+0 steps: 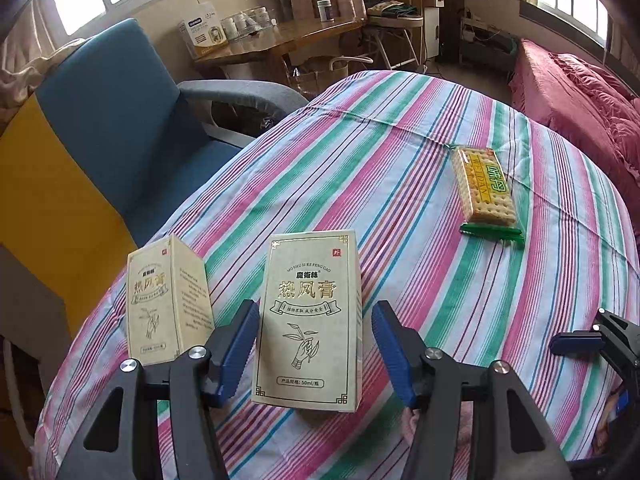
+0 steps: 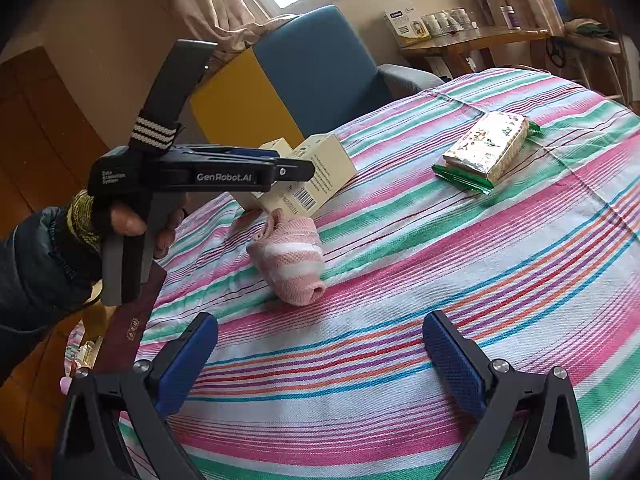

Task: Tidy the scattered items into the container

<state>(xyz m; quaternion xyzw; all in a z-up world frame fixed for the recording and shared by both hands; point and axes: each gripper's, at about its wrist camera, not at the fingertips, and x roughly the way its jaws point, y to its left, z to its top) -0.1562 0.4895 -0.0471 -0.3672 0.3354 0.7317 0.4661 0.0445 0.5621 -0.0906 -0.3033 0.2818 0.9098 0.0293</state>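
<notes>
Left gripper [image 1: 316, 344] (fingers apart) straddles cream box [image 1: 310, 320].

Two cream boxes [image 1: 308, 320] [image 1: 168, 300], one cracker pack [image 1: 486, 188], one pink sock [image 2: 290, 258].

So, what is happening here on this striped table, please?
A person holds a tool in each hand. The left tool is open around an upright cream cardboard box with gold lettering, not yet gripping it. A second cream box stands beside it. The right tool hovers open and empty above the striped tablecloth, near a rolled pink-and-white sock. A yellow cracker packet lies farther away. No container is visible.
</notes>
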